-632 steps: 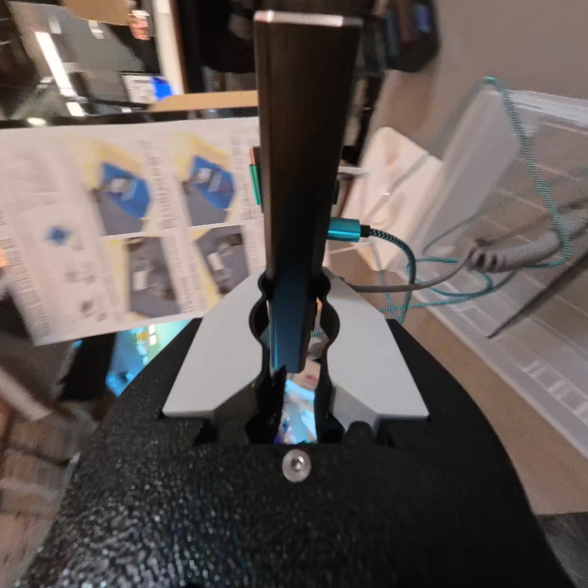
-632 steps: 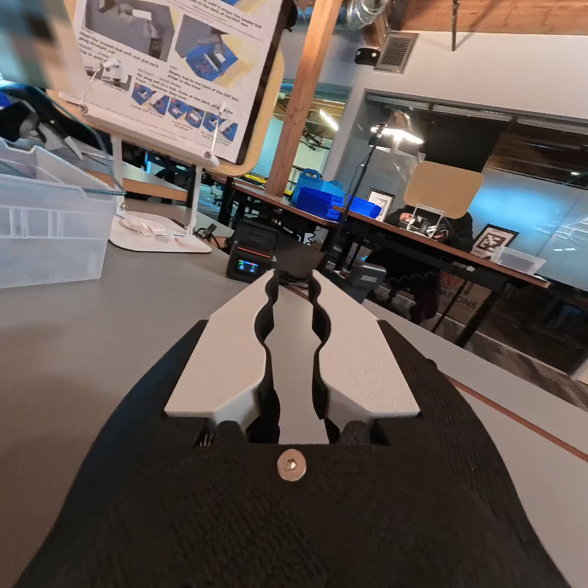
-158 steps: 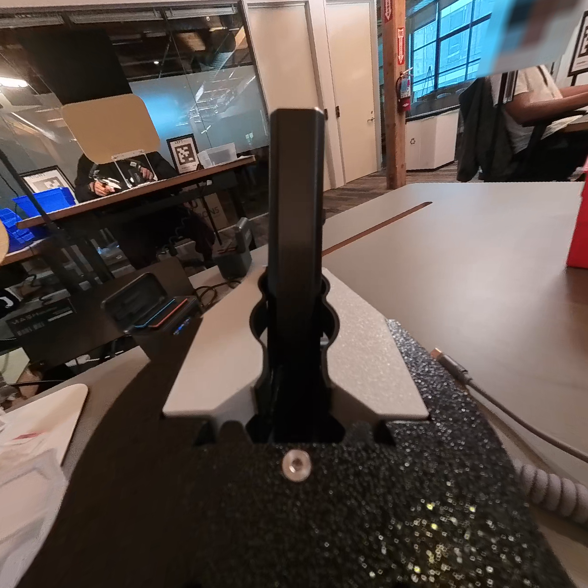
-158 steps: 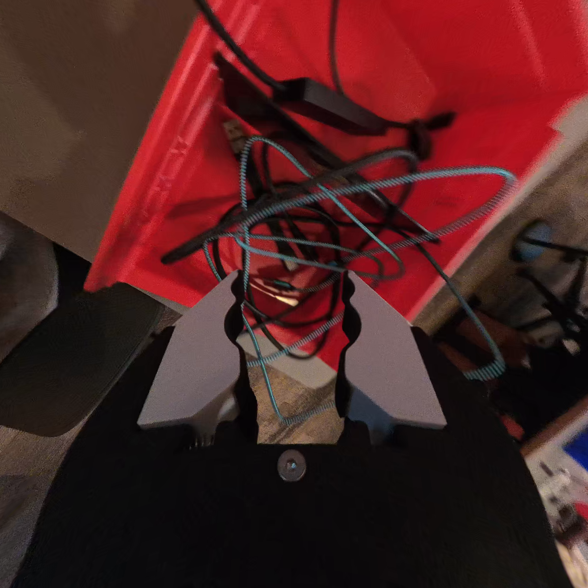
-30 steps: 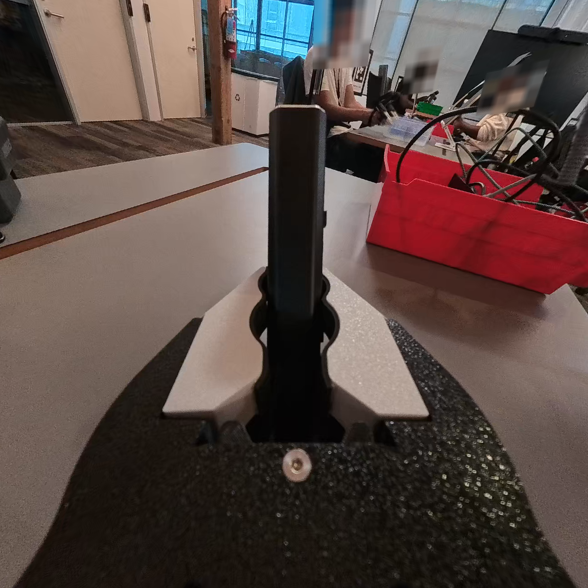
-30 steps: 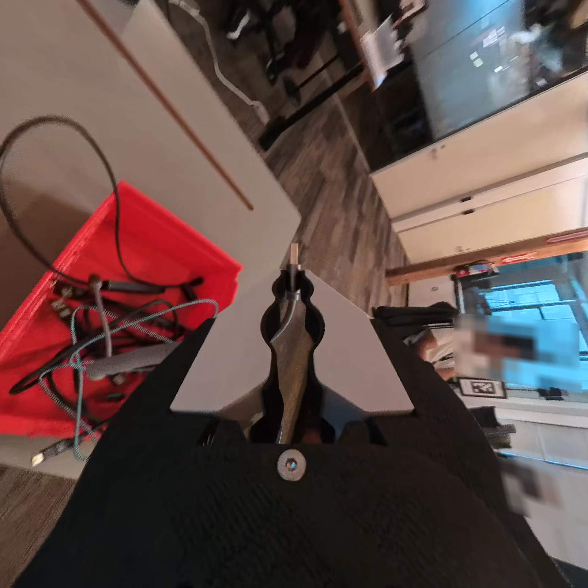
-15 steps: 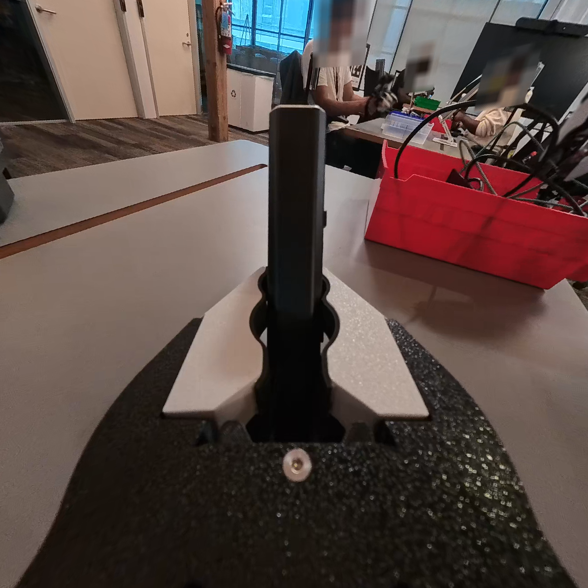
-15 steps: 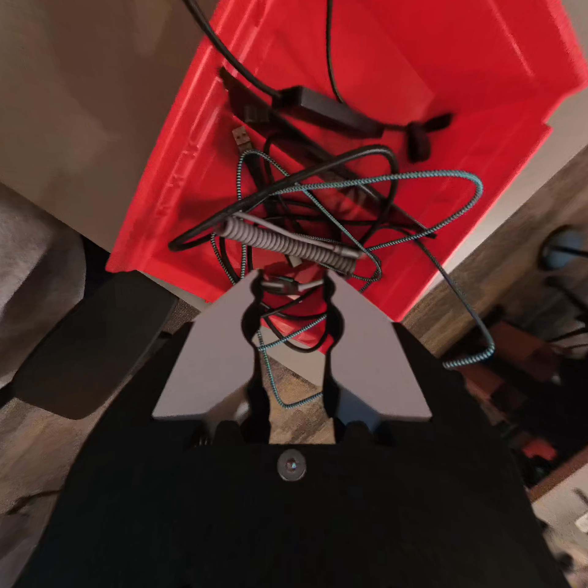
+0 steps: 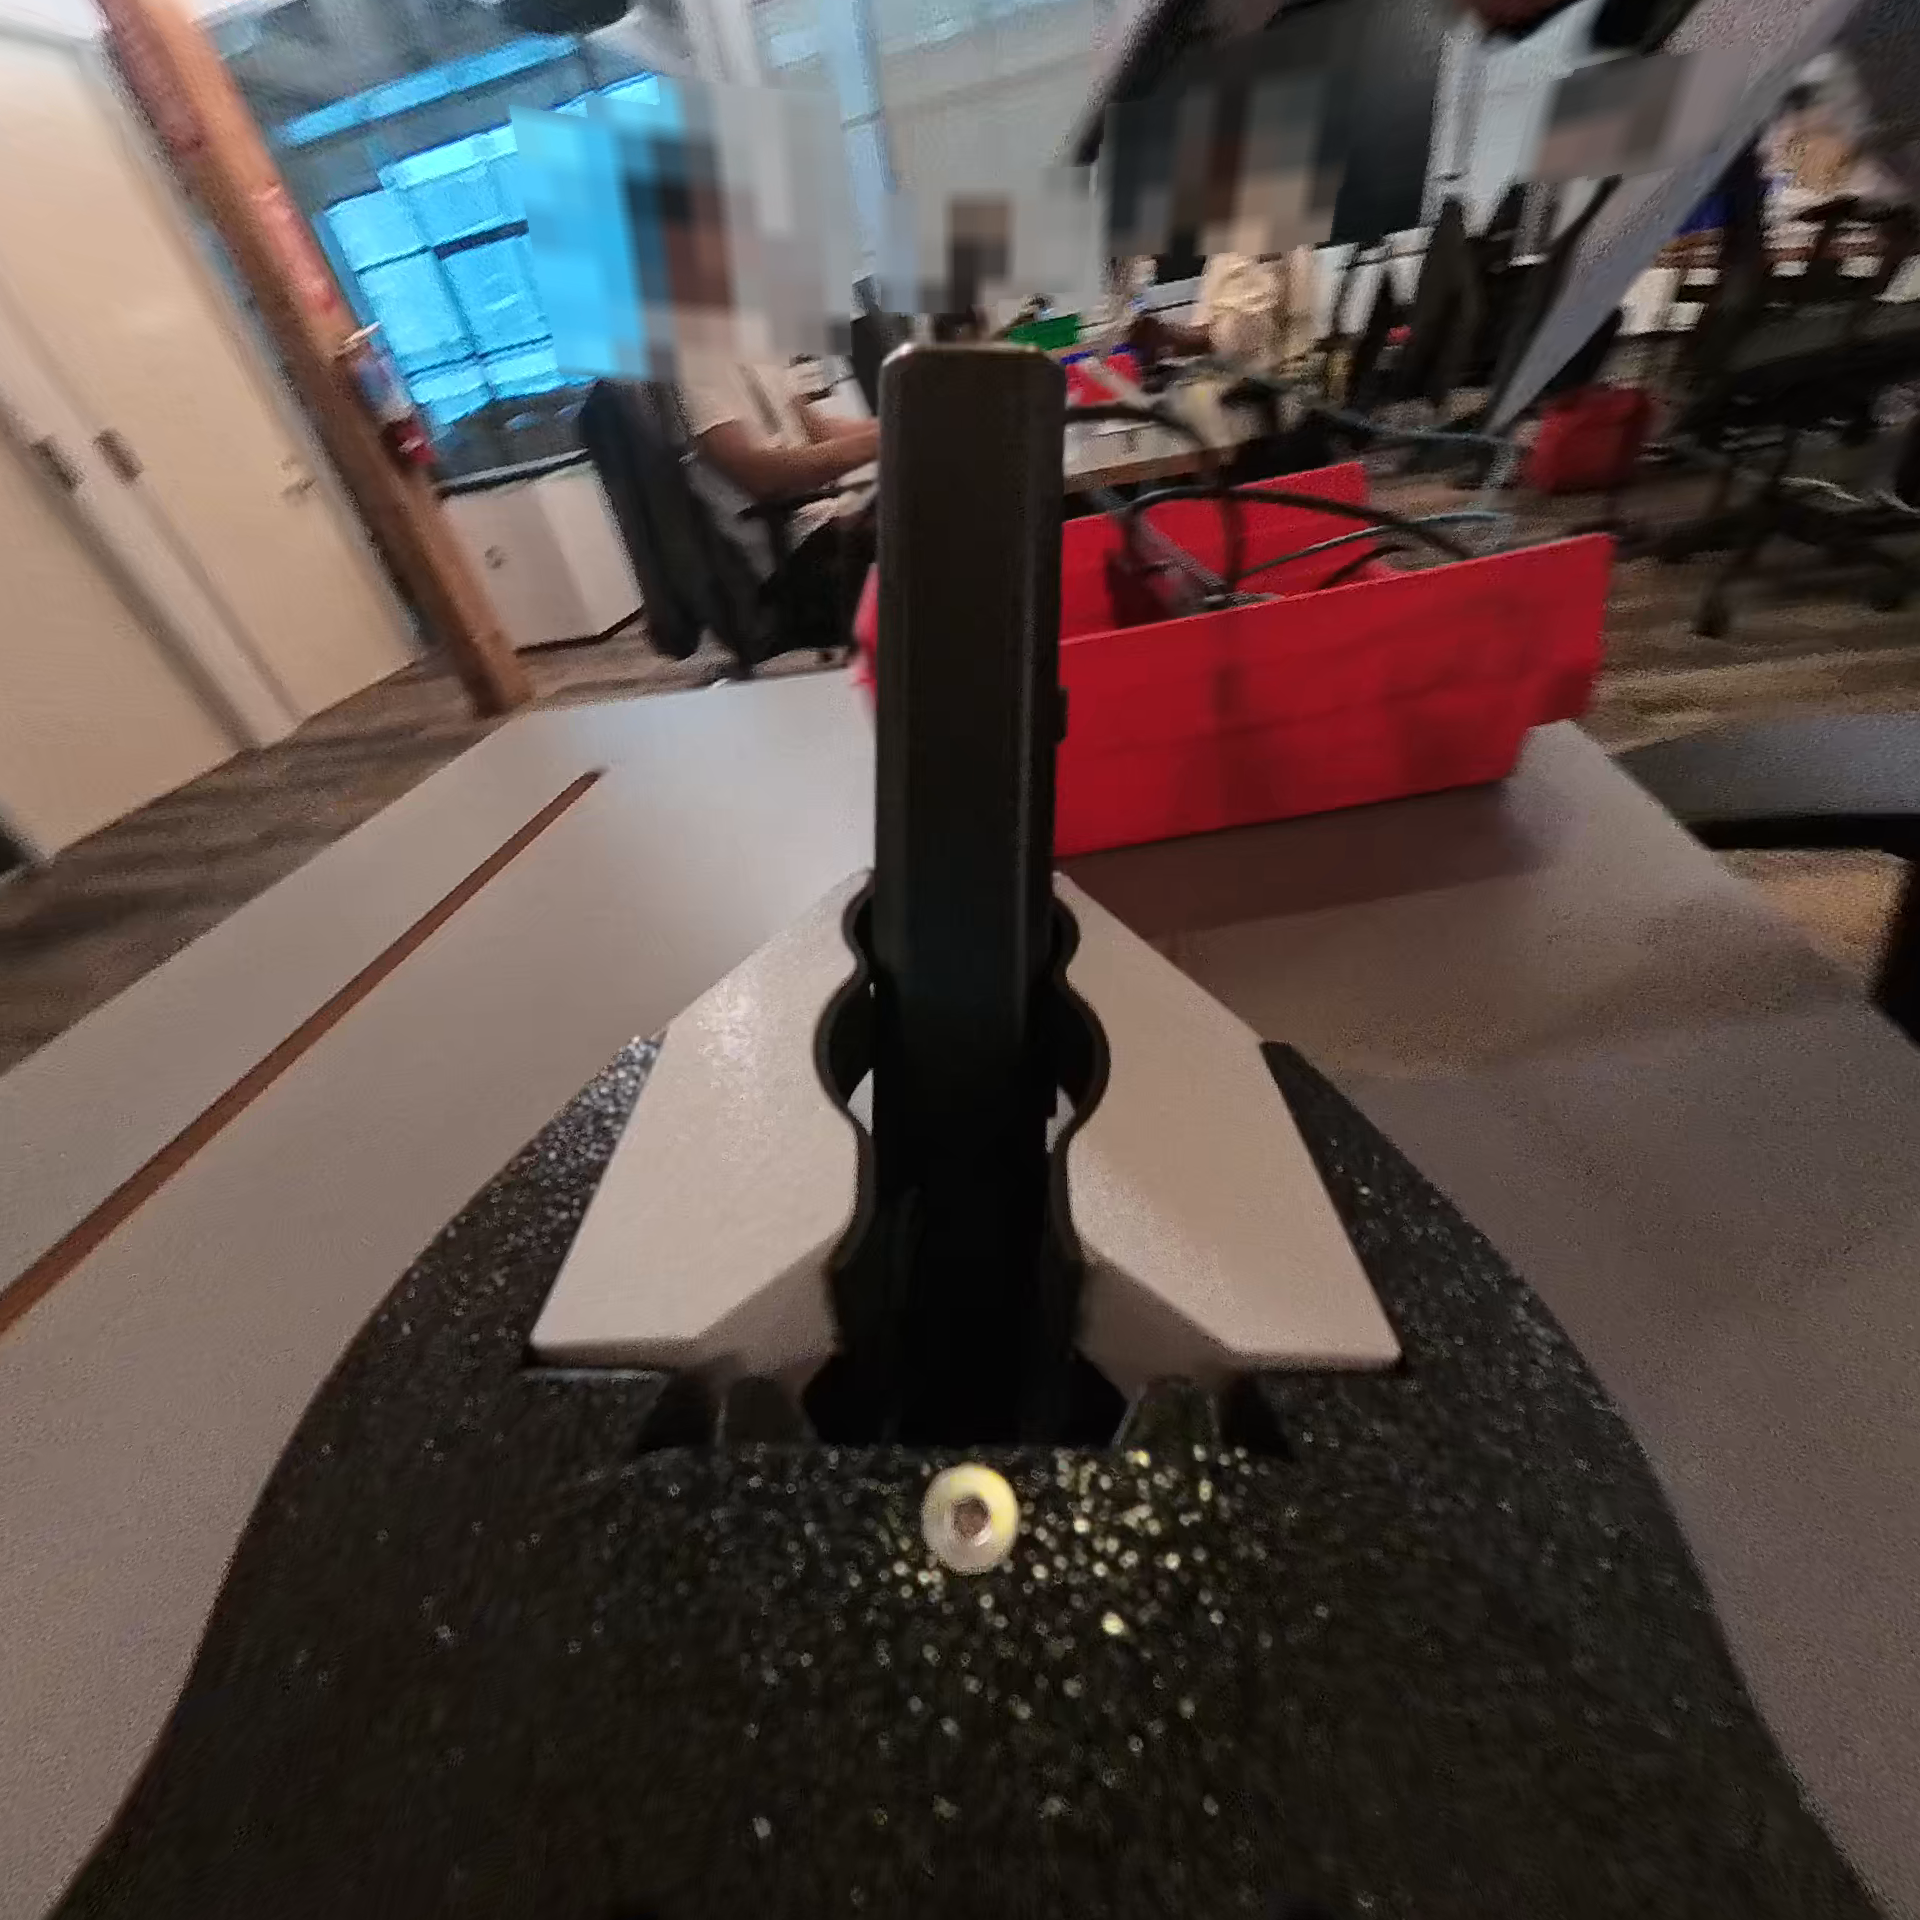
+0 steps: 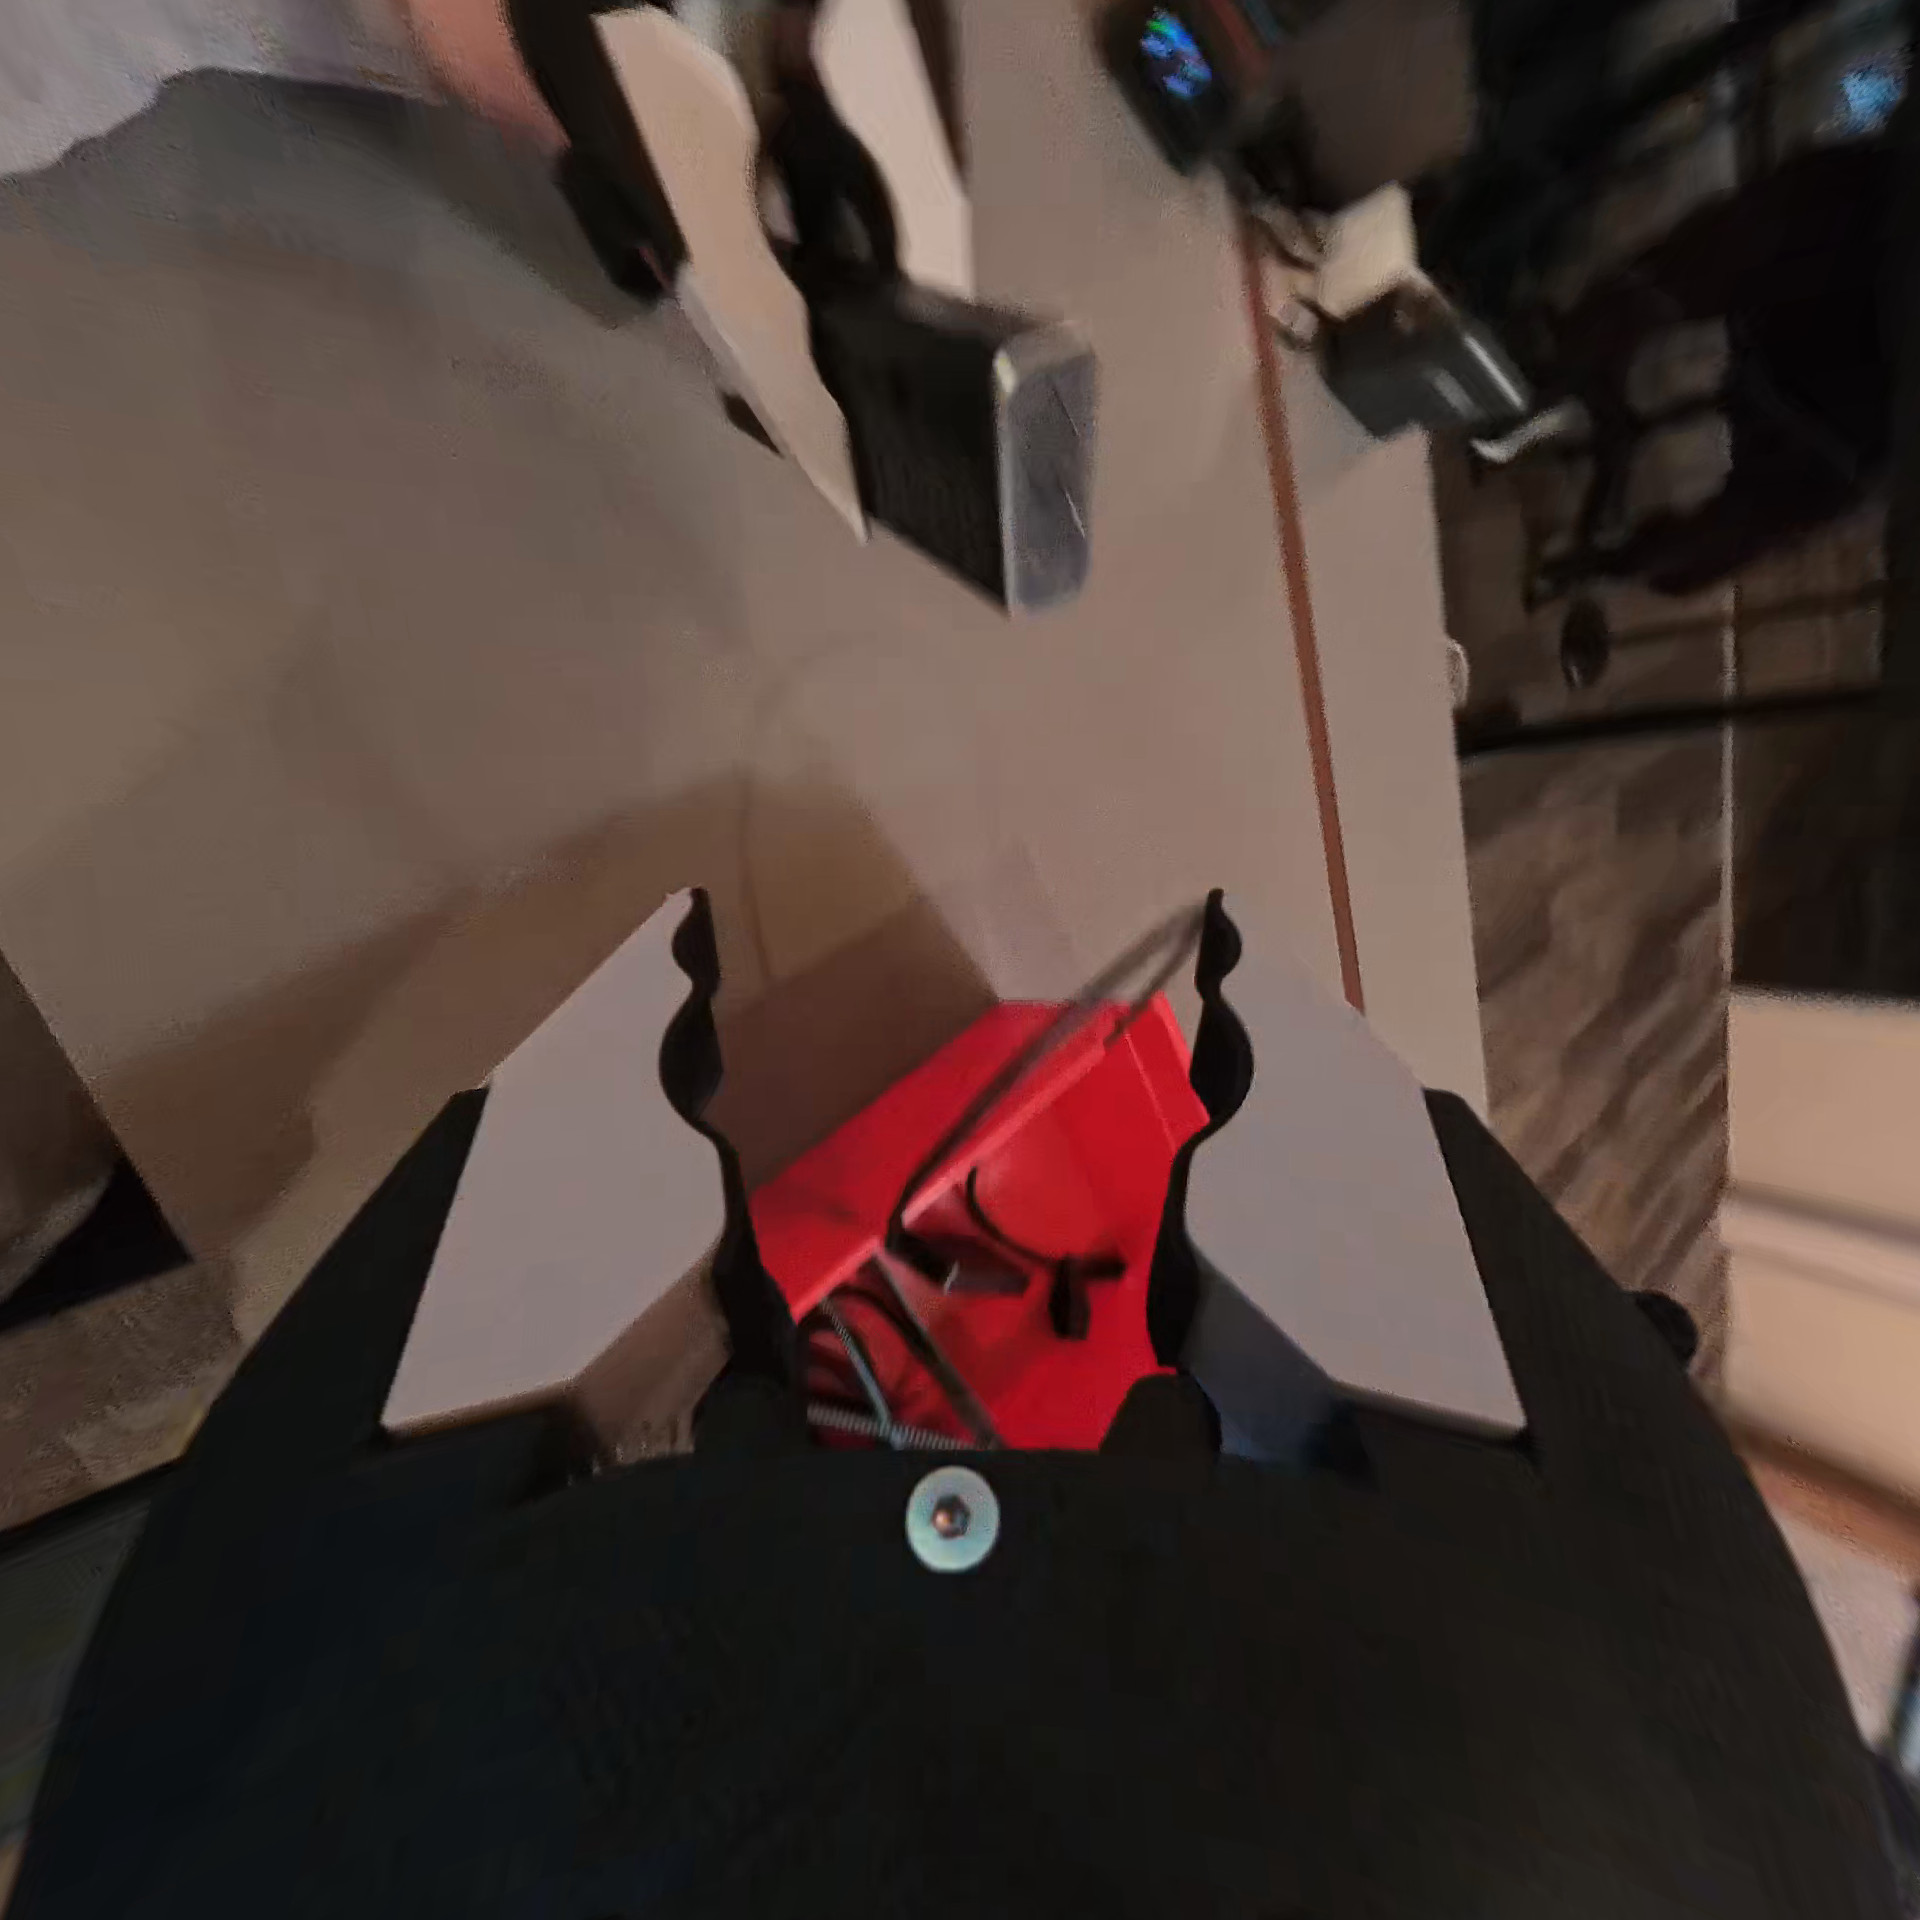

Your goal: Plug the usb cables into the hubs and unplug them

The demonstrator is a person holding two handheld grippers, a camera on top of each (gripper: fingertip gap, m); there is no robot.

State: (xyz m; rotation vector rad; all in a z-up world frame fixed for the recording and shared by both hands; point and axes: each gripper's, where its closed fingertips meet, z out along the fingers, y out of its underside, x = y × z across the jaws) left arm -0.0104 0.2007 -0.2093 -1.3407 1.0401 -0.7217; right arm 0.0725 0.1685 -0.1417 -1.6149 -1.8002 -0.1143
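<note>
My left gripper (image 9: 961,894) is shut on a long black USB hub (image 9: 966,623), which sticks out forward between the fingers above the grey table (image 9: 520,1039). No cable shows in the hub. A red bin (image 9: 1299,686) with tangled cables (image 9: 1247,520) stands at the table's far right edge. My right gripper (image 10: 954,914) is wide open and empty above that red bin (image 10: 1039,1143), whose cables (image 10: 914,1340) lie between the finger bases. The hub (image 10: 966,447) shows in the right wrist view, held by a left finger (image 10: 748,291).
A brown seam (image 10: 1299,623) runs along the table. A dark device (image 10: 1423,374) sits near the table's far edge. A black chair seat (image 9: 1787,769) is beside the bin. People sit at desks behind it. The frames are blurred. Left tips to right tips: about 12 cm.
My right gripper, shut on a grey cable's plug a second ago, has let it go over the red bin and opened wide. My left gripper has turned toward the bin, still holding the hub.
</note>
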